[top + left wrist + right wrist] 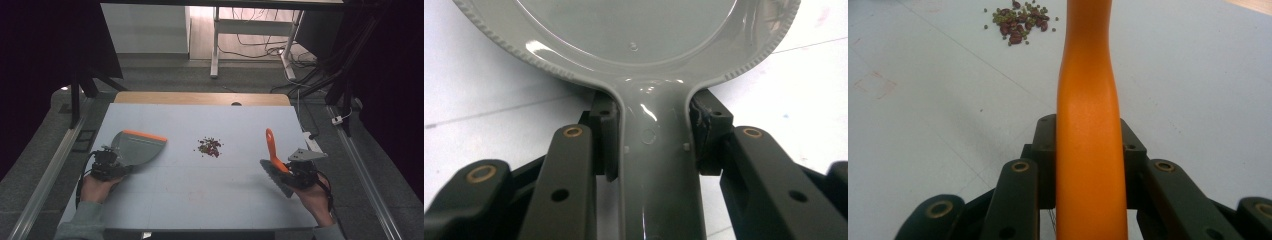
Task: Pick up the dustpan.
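With your left gripper (116,161) clamped on the dustpan (139,148) handle at 9 o'clock and your right gripper (289,169) clamped on the brush (272,159) at 3, a hard sweep could scatter the centre bean pile (209,146).

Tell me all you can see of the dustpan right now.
The dustpan is grey, glossy plastic with an orange strip along its front lip, which faces the small pile of beans mid-table. Its rim is ribbed, and a narrow grey handle runs back from the pan. The left tongs are shut on that handle, a pad pressing each side. It sits at the table's left; whether the lip rests on the table I cannot tell.
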`<state>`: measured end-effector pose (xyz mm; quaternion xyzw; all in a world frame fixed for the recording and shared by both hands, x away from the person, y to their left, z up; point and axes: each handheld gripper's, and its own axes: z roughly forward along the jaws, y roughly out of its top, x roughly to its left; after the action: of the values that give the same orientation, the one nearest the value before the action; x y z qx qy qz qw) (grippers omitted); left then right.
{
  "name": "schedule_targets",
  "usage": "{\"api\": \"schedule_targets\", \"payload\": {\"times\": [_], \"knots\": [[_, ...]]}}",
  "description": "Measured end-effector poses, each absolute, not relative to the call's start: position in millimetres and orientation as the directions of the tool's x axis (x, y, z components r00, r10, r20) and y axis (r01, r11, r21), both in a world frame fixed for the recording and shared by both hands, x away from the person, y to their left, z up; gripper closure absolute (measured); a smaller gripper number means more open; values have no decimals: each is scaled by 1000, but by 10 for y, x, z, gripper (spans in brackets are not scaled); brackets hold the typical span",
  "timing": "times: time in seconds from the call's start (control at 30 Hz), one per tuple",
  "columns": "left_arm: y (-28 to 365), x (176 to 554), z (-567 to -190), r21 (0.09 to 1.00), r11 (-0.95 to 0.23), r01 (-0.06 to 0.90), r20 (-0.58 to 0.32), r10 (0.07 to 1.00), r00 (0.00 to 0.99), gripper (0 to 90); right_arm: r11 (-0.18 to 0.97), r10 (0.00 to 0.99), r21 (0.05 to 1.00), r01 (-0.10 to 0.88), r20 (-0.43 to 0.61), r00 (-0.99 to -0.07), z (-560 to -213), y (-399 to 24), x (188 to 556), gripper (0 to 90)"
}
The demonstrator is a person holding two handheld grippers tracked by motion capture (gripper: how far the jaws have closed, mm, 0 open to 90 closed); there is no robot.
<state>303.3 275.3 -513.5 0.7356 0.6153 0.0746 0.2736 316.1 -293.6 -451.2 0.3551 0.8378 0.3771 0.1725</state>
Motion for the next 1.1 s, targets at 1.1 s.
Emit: {"api": "schedule_targets", "payload": {"times": [1.1], "knots": [[2579,2748,-4845,660,-352,664,-274,710,649,615,487,714,742,460,-35,-699,-4527,-2778,3260,707]]}}
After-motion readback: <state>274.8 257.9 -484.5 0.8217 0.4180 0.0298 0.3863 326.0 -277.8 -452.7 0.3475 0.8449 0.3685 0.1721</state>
